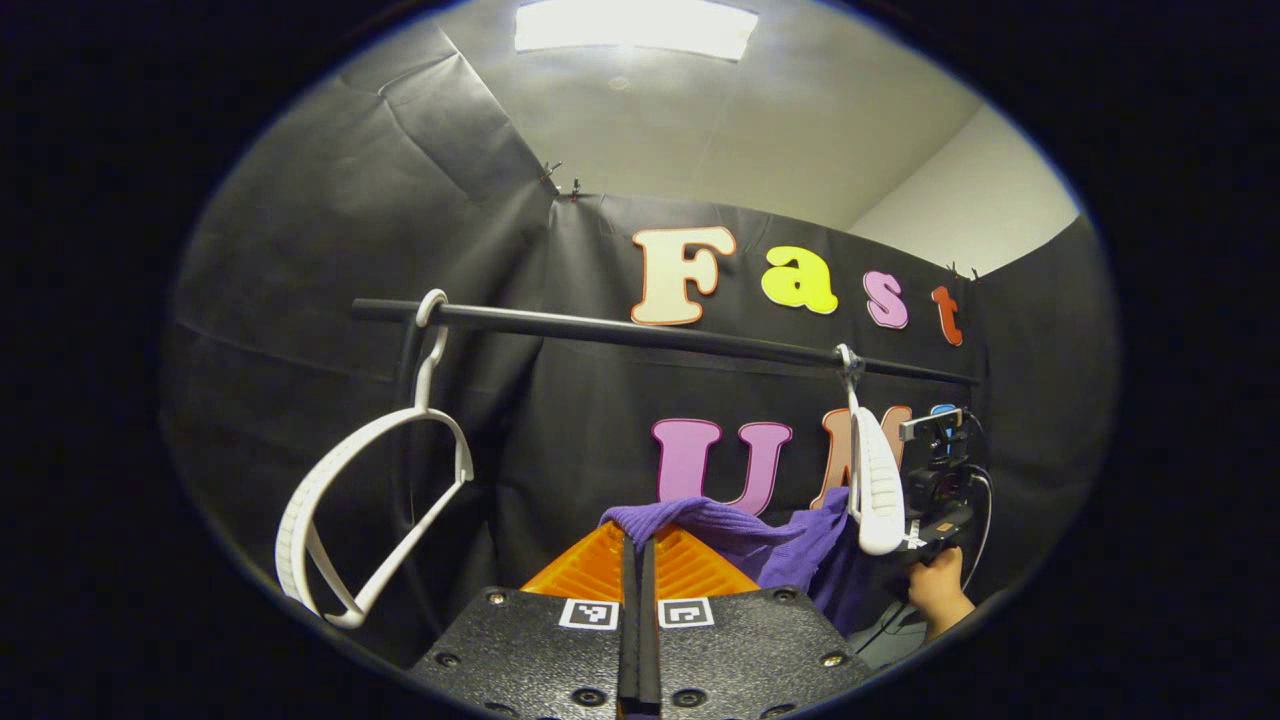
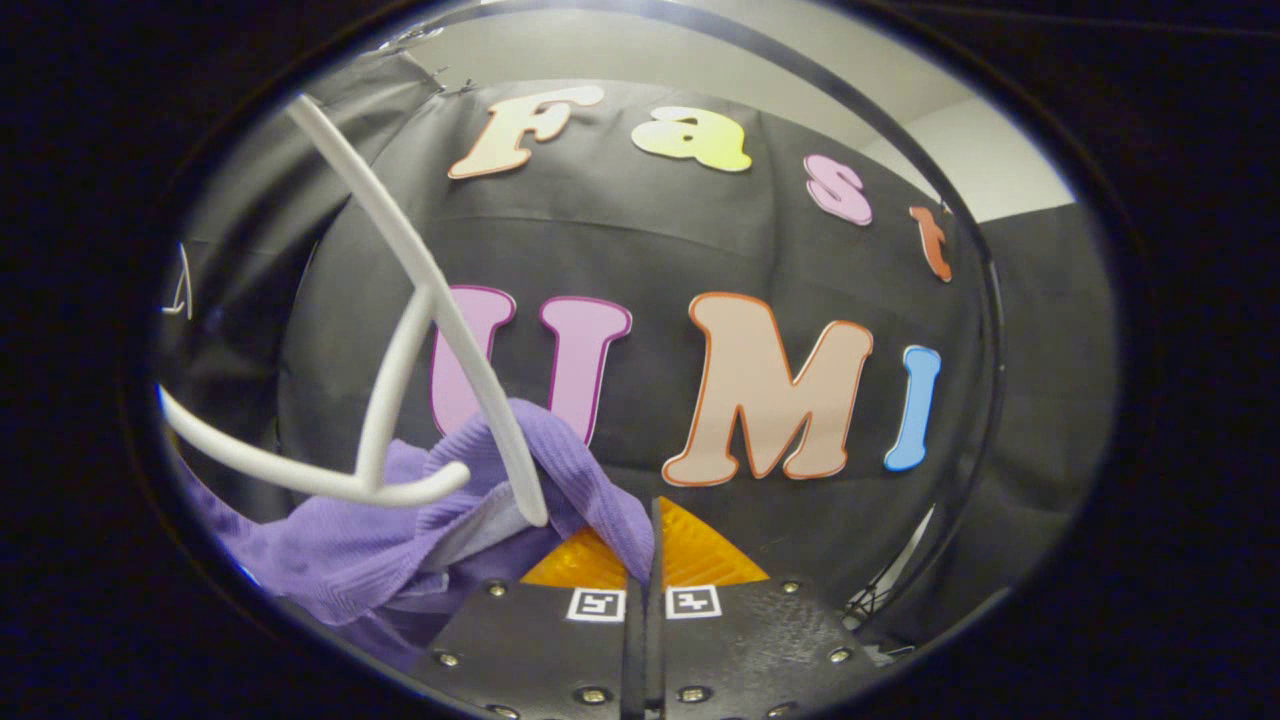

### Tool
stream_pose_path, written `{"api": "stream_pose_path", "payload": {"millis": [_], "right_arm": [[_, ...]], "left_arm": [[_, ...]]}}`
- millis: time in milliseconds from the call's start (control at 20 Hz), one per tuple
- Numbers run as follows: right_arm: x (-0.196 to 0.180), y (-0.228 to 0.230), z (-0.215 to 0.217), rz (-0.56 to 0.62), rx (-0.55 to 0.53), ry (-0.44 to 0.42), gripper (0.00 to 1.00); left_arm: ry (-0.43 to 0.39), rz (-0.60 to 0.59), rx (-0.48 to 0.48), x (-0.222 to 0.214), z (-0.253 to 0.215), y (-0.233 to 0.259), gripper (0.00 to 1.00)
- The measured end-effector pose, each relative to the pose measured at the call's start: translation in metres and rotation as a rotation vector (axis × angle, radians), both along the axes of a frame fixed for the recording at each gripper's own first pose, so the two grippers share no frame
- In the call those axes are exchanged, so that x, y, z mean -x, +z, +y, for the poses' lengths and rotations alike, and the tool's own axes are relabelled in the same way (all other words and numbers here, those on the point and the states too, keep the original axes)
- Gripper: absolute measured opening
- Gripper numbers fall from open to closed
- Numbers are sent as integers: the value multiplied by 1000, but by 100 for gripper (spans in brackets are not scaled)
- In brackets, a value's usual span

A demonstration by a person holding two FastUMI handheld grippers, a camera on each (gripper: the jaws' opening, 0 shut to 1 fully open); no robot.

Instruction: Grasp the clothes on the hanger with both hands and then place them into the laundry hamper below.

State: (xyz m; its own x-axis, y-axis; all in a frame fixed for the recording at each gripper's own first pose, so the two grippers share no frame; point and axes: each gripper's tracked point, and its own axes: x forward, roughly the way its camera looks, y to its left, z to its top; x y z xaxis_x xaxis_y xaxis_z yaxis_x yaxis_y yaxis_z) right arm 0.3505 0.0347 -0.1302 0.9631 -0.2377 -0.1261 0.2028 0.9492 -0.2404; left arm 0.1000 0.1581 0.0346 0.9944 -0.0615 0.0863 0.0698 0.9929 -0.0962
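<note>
A: Left gripper view, quick. Left gripper at 6 o'clock, fingers pressed together, purple garment pinched between them and running off toward 3 o'clock.

B: Is it off the hanger?

A: Not fully. It trails to the white hanger at 3 o'clock, which hangs on the black rail. The cloth seems to touch that hanger's lower end; can't tell if it is looped on it. Another hanger, bare, sits at 9 o'clock on the same rail.

B: Other hand?

A: Right gripper seen far off at 3 o'clock, just past the white hanger, with a hand under it.

B: Right gripper view?

A: Right gripper at 6 o'clock, fingers closed with a fold of the purple garment clamped in the seam. Rest of the cloth spreads toward 8 o'clock. White hanger bars cross from 11 o'clock down, with cloth draped around the lower bar.
</note>
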Motion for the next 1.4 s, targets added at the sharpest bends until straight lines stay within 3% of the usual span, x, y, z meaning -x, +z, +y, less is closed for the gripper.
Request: {"api": "stream_pose_path", "payload": {"millis": [300, 400, 550, 1150, 1200, 1400], "right_arm": [[17, -35, 3, 50, -31, 21, 4], [25, -41, 5, 62, -52, 29, 1], [51, -46, 18, 71, -64, 48, 1], [168, -22, 52, 49, -172, 68, 4], [181, -18, 53, 41, -196, 64, 1], [224, 6, 67, -18, -329, 68, 4]], "left_arm": [[-26, 14, 1, 6, -10, -21, 0], [-34, 24, 4, 8, -12, -29, 0], [-61, 45, 16, 16, -18, -39, 0], [-90, 19, 3, 73, -35, -29, 0], [-94, 17, -3, 78, -40, -28, 0], [-128, -3, -10, 96, -66, -25, 2]]}}
